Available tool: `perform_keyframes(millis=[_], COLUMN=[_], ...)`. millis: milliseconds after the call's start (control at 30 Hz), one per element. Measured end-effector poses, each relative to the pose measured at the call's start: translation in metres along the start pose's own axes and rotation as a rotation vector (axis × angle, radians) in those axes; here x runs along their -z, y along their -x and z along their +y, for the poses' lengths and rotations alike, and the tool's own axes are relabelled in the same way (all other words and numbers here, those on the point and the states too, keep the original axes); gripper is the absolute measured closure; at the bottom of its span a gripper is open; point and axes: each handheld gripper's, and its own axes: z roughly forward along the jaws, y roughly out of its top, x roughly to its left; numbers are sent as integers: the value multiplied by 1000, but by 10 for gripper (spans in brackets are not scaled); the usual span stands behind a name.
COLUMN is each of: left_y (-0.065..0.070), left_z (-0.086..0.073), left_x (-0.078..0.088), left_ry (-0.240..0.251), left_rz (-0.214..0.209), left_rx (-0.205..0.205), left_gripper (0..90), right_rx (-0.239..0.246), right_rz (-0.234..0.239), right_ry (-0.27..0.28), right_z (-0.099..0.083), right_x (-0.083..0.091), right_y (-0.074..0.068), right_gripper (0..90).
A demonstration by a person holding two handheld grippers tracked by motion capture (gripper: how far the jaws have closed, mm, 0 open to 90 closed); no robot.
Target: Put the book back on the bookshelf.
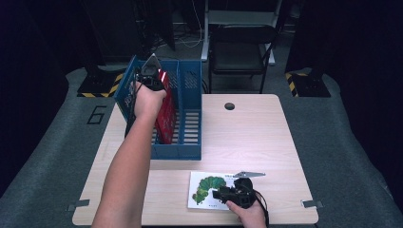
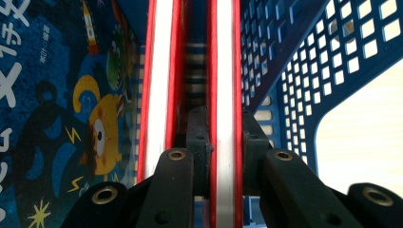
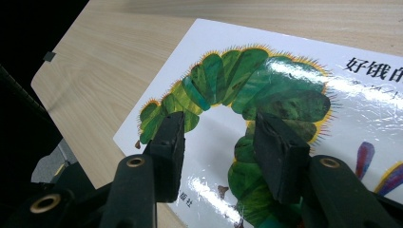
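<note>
Looking along the left gripper (image 2: 223, 156), jaws pinch a red-edged book (image 2: 225, 71) beside another; right gripper (image 3: 223, 142) gapes over the caterpillar book (image 3: 285, 85).

Caterpillar book (image 3: 266, 95) title cut off — red book (image 2: 225, 71) cover hidden.

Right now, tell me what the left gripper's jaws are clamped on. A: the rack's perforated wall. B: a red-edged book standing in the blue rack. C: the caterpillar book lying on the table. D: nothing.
B: in the left gripper view the left gripper has its jaws pressed on both sides of the red-edged book, upright inside the blue rack.
</note>
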Motion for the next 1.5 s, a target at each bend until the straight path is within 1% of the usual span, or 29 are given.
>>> perform_keyframes(millis=[67, 100, 200, 300, 333, 367, 433, 500, 533, 567, 600, 667, 700, 733, 767, 800, 900, 967, 1000, 1033, 1067, 1167, 1233, 1333, 1433, 1467, 1500], left_y=[0, 1, 2, 2, 2, 3, 4, 5, 5, 6, 5, 6, 6, 5, 6, 5, 2, 2, 1, 1, 1, -3, -4, -8, -13, -16, -16], left_z=[0, -1, -3, -4, -4, -4, -3, -4, -4, -4, -5, -5, -5, -6, -6, -6, -10, -11, -12, -14, -17, -20, -21, -24, -27, -30, -30], left_x=[-1, -1, -1, 0, 2, 4, 9, 16, 16, 18, 20, 25, 28, 32, 34, 37, 48, 49, 52, 54, 58, 62, 64, 65, 60, 55, 55], left_ry=[-9, 5, 1, -9, 5, 13, -2, -1, -1, 6, 10, 12, 17, 18, 24, 20, 31, 33, 29, 31, 40, 40, 45, 41, 31, 21, 21], left_rz=[3, 6, 13, 1, -8, -14, -24, -26, -26, -34, -43, -36, -39, -43, -44, -40, -50, -49, -51, -52, -53, -53, -51, -47, -45, -45, -45], left_rx=[-4, 4, -2, -10, -7, -4, -13, -23, -23, -14, -17, -25, -22, -33, -32, -39, -45, -44, -56, -60, -61, -59, -53, -52, -47, -40, -40], left_gripper=[792, 792, 783, 773, 760, 719, 684, 663, 645, 645, 629, 620, 608, 601, 596, 596, 596, 596, 596, 595, 588, 552, 514, 497, 461, 443, 443], right_rx=[-1, -1, -1, 2, 2, 2, 0, 0, 0, 0, 3, 2, 2, 4, 4, 4, 4, 3, 4, 5, 6, 5, 5, 6, 6, 5, 5], right_rz=[0, 0, -1, 0, -1, 0, 0, -2, -2, 0, 0, 0, -1, -1, -1, -1, -1, -2, -2, -1, -1, -3, -3, -5, -5, -5, -5], right_ry=[0, 0, -1, -1, -1, -1, -2, 0, 0, -1, -1, -1, -1, 0, 0, 0, 0, 1, 1, 3, 3, 7, 6, 2, 2, 2, 2], right_z=[0, 0, 0, 0, 0, 0, 0, 0, 0, 0, 0, 0, 0, 0, 0, 0, 0, 0, 0, 1, 1, 0, 0, 1, 1, 1, 1], right_x=[0, 0, 0, 0, 0, 0, 0, 0, 0, 0, 0, 0, 0, 0, 0, 0, 0, 0, -1, -1, -1, -1, -1, -1, -1, -1, -1], right_y=[0, 0, 0, 0, 0, 0, 0, 0, 0, 0, 0, 0, 0, 0, 0, 0, 0, 0, 0, 0, 0, 0, 0, -1, -1, -1, -1], right_gripper=[541, 541, 541, 540, 540, 540, 540, 541, 541, 540, 540, 540, 540, 540, 540, 540, 540, 540, 540, 540, 541, 540, 540, 541, 540, 540, 540])
